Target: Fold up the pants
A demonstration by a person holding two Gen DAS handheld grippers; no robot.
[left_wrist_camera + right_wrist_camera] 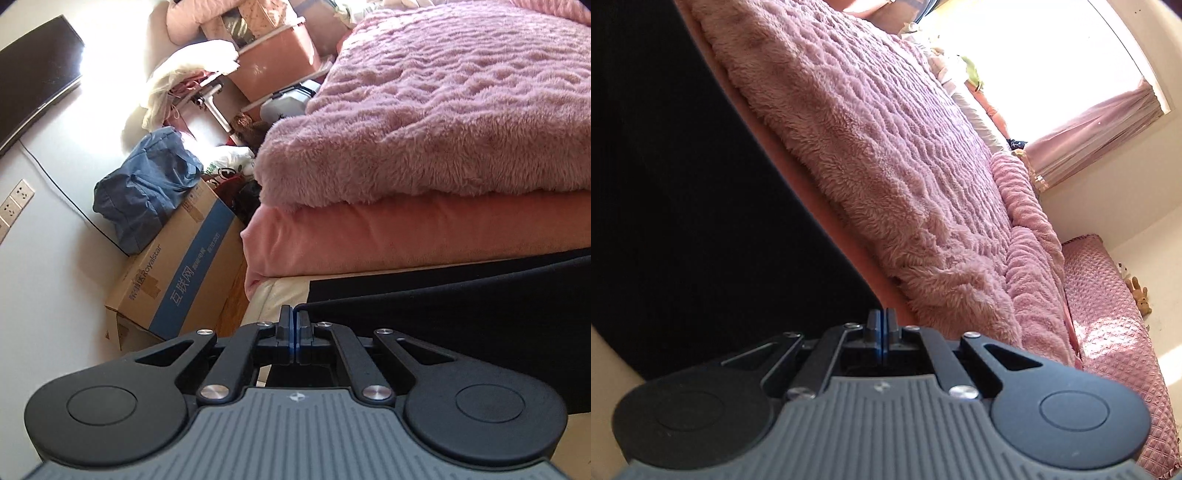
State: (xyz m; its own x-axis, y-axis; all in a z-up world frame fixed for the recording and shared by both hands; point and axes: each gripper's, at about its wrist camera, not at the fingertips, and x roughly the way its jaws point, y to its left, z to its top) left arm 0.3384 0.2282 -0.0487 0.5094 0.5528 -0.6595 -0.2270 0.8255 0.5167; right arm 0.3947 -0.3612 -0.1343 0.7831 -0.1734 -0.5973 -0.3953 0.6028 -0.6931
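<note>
The black pants [461,299] stretch from my left gripper [294,314] off to the right, in front of the bed's near edge. My left gripper is shut on a corner of the pants. In the right wrist view the pants [683,203] fill the left side as a dark sheet. My right gripper [882,317] is shut with the pants' edge at its tips. Both views are tilted, and the pants hang taut between the two grippers.
A fluffy pink blanket [443,110] covers the bed over a salmon sheet [388,236]. Left of the bed stand a cardboard box [177,280], a blue bag [147,188] and stacked bins [273,62]. A quilted pink bench [1115,332] and a curtained window [1100,122] lie to the right.
</note>
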